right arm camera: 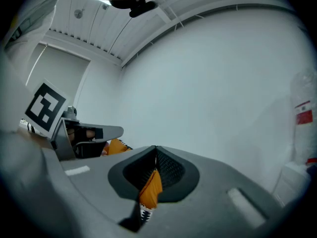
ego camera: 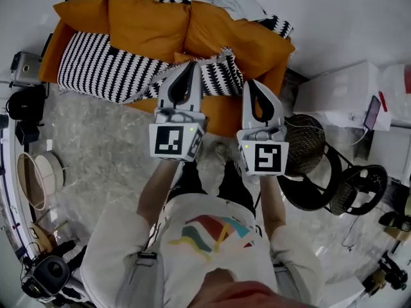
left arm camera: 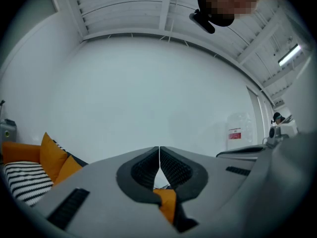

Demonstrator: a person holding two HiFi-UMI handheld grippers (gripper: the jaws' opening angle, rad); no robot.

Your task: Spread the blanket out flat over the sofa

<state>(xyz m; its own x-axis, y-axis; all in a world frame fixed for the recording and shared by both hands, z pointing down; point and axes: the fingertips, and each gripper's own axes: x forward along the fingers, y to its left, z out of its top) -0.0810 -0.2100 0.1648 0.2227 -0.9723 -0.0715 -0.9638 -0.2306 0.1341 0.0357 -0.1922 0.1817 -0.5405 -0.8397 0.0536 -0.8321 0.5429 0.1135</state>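
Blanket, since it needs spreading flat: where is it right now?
In the head view the striped blanket lies on the left of the orange sofa seat, its near edge bunched and pinched in the left claw and right claw.

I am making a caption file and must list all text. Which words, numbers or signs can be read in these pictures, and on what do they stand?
No text here can be read.
Red and white sign at the wall: too small to read.
Red label at the right edge: blurred, unreadable.
Left marker cube and right marker cube: black square patterns only, no letters.
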